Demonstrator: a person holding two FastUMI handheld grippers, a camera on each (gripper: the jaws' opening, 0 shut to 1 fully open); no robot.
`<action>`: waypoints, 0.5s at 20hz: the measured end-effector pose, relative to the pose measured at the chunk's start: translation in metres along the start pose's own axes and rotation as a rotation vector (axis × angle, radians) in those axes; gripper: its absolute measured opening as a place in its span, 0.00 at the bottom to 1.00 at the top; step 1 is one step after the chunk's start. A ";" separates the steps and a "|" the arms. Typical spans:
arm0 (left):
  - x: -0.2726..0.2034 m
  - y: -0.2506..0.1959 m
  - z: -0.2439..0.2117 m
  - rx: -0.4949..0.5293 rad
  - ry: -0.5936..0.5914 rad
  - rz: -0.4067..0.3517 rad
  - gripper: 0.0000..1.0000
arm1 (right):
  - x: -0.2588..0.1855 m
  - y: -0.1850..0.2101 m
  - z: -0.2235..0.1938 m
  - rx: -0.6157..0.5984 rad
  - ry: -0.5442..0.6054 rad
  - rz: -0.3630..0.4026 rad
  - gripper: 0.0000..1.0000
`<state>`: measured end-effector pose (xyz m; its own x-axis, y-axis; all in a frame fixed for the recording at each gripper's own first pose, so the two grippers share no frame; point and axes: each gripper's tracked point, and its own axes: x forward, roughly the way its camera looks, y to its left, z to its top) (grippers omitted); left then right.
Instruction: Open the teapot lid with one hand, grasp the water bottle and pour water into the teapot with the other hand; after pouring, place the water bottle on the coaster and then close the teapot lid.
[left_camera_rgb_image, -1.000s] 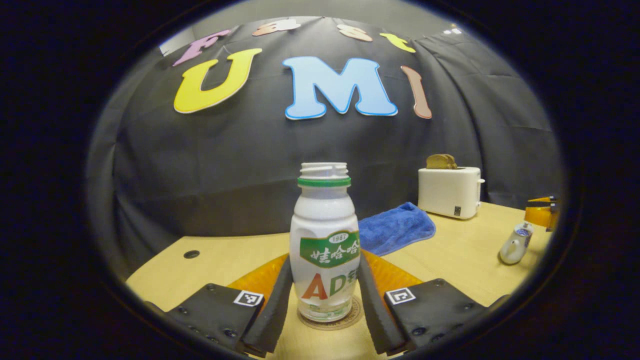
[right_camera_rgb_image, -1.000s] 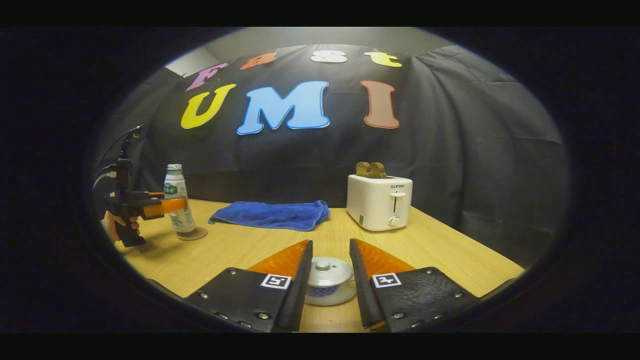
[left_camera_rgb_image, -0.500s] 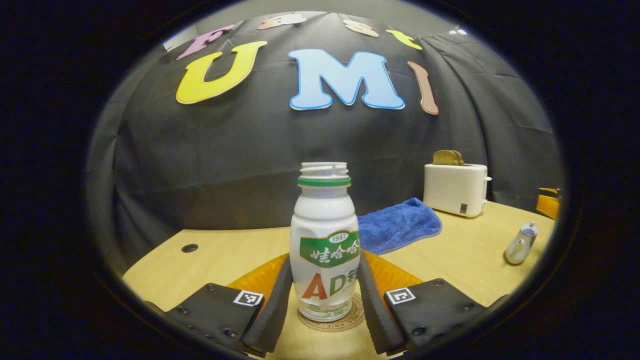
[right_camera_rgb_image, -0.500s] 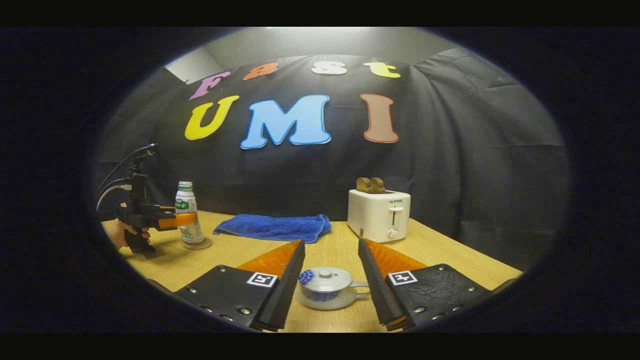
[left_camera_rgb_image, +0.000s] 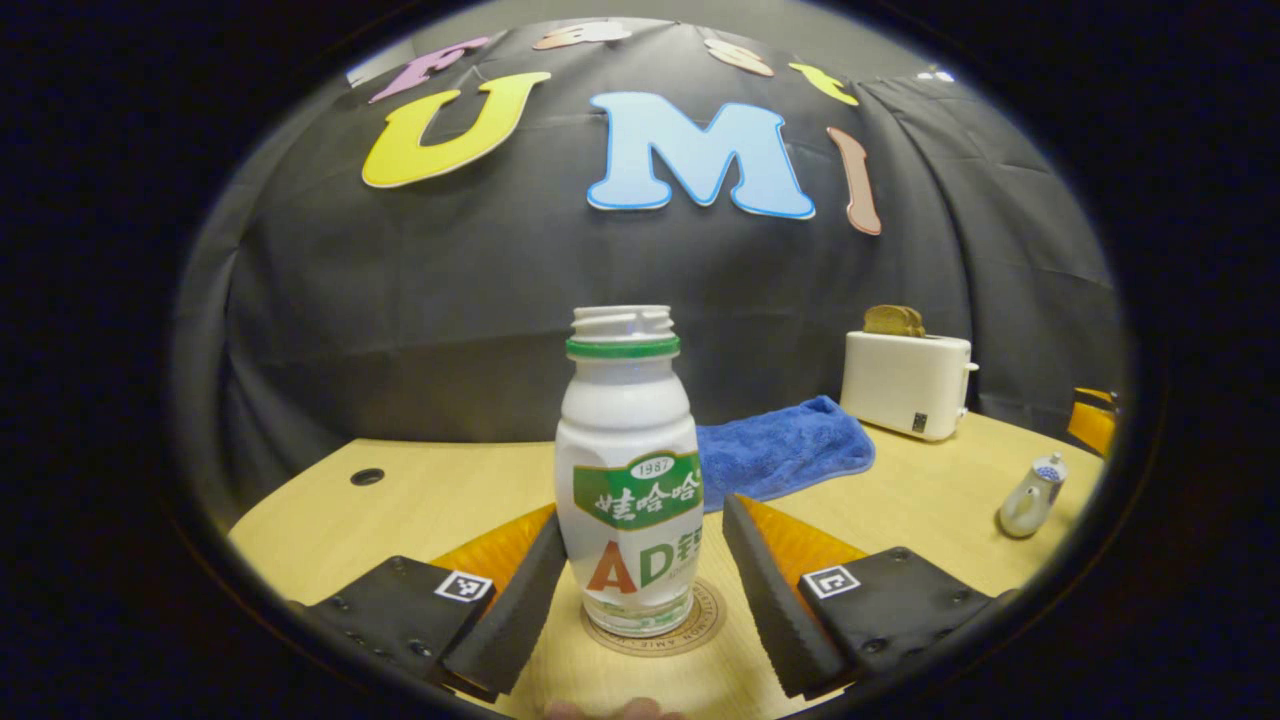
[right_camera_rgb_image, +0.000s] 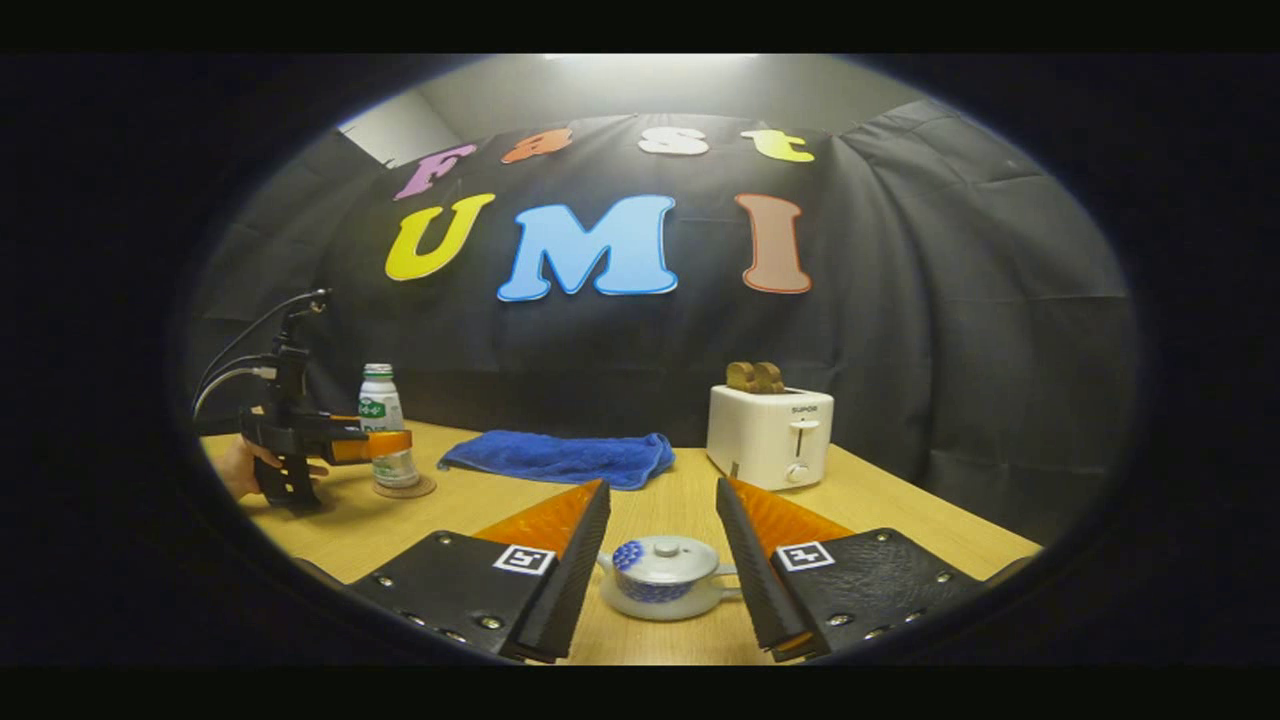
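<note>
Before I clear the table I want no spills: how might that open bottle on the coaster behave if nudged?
The bottle looks tall and narrow, standing upright on a small coaster, so a sideways push might tip it. Its mouth has no cap, so anything inside could spill. The body looks like smooth plastic, probably light and somewhat slippery; how full it is cannot be told.

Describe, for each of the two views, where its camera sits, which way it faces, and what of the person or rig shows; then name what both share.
Left gripper view: rides the left gripper, facing the water bottle on its coaster; its fingers flank the bottle.
Right gripper view: rides the right gripper, facing the lidded teapot; a hand shows far left.
Shared: bottle, teapot, blue towel, toaster.
</note>
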<state>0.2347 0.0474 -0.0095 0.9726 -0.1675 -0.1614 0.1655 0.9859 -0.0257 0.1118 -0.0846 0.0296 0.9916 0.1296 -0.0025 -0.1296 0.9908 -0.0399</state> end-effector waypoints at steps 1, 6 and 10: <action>-0.002 -0.001 -0.001 0.000 -0.005 -0.001 1.00 | 0.000 0.002 -0.001 -0.003 0.005 0.007 0.66; -0.017 0.003 0.002 0.019 -0.017 0.021 1.00 | -0.003 0.023 0.003 -0.013 -0.004 0.057 0.66; -0.031 0.001 0.005 -0.002 -0.028 0.023 1.00 | -0.008 0.041 0.014 -0.050 -0.032 0.093 0.66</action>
<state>0.2059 0.0538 0.0005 0.9804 -0.1443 -0.1339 0.1423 0.9895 -0.0242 0.0981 -0.0445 0.0420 0.9745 0.2232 0.0236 -0.2203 0.9712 -0.0907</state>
